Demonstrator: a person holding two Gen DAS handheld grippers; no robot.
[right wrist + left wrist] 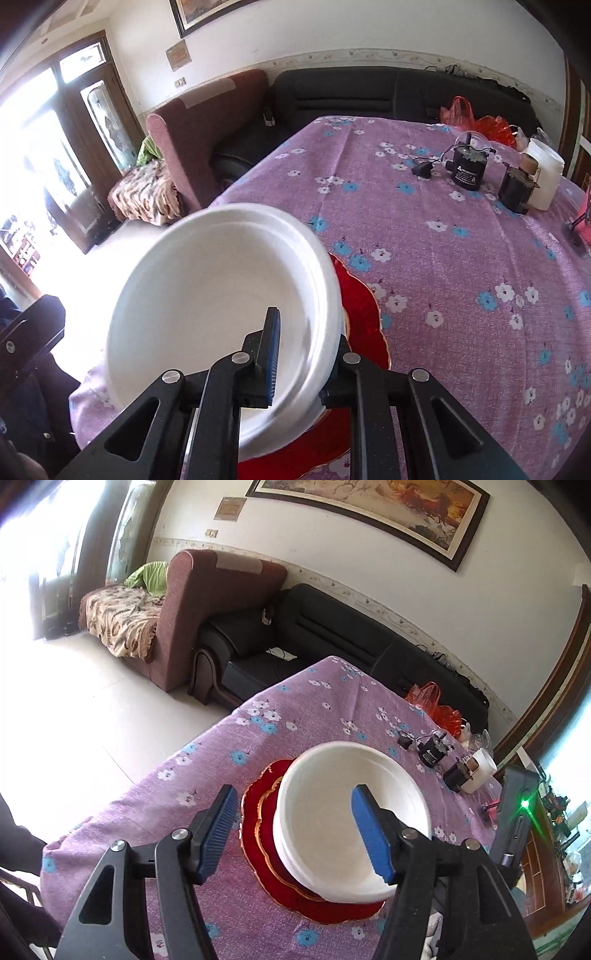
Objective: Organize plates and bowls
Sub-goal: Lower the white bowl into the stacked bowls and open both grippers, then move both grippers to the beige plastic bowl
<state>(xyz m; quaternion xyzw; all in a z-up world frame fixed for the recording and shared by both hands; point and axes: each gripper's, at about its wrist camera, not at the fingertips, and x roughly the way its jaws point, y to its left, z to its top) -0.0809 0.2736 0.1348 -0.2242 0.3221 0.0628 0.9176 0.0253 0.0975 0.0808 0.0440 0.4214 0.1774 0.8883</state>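
Jaws on the right gripper point(301, 354) are closed on the near rim of the white bowl point(221, 295), one blue pad inside the wall and the other hidden behind it outside. Left gripper point(295, 830) has its jaws spread wide and holds nothing; in its own view one pad overlaps the bowl's inside and the other stands off to the bowl's side, but whether either touches cannot be told.

White bowl point(351, 819) sits over the red plates point(266, 830), which lie on the purple floral cloth point(295, 720) near the table's front edge. Its mouth faces up and tips slightly toward the cameras. Whether it is one bowl or a nested pair is hard to judge; stepped edges show at the rim. Much of the plates is covered by the bowl.

Far across the cloth stand a black motor point(467, 171) and a white jar point(545, 173), beside a red bag point(480, 125).
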